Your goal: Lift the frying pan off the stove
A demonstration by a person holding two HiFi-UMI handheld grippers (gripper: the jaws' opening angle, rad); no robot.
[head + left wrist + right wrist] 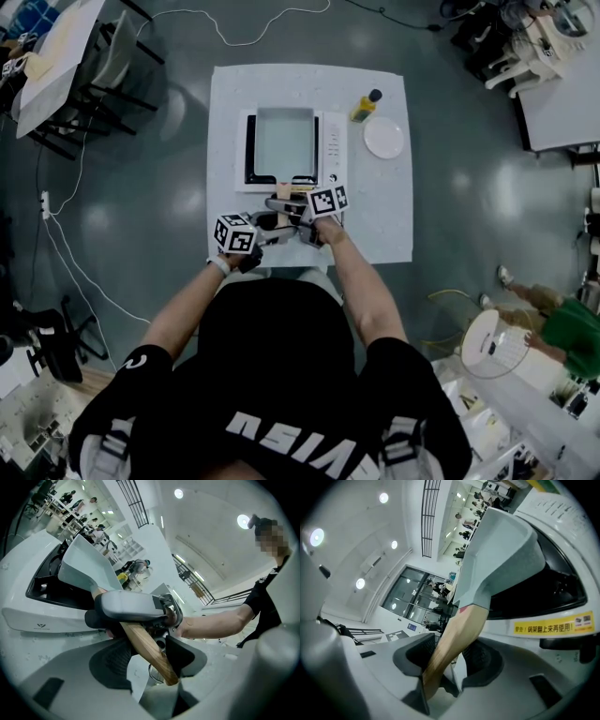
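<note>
Both bare forearms, the left forearm [183, 314] and the right forearm [361, 291], reach forward from short black sleeves and converge in front of the torso. The left hand [246, 261], with a pale band at its wrist, holds the left gripper [149, 660] low and close in, with its marker cube [234, 232] on top. The right gripper [450, 660] sits just ahead of it and to the right, with its own cube [327, 200] tilted. The left gripper's jaws stand apart around the wooden handle [145, 648], the left pad clear of it. The right gripper's jaws are closed onto that same handle farther up.
</note>
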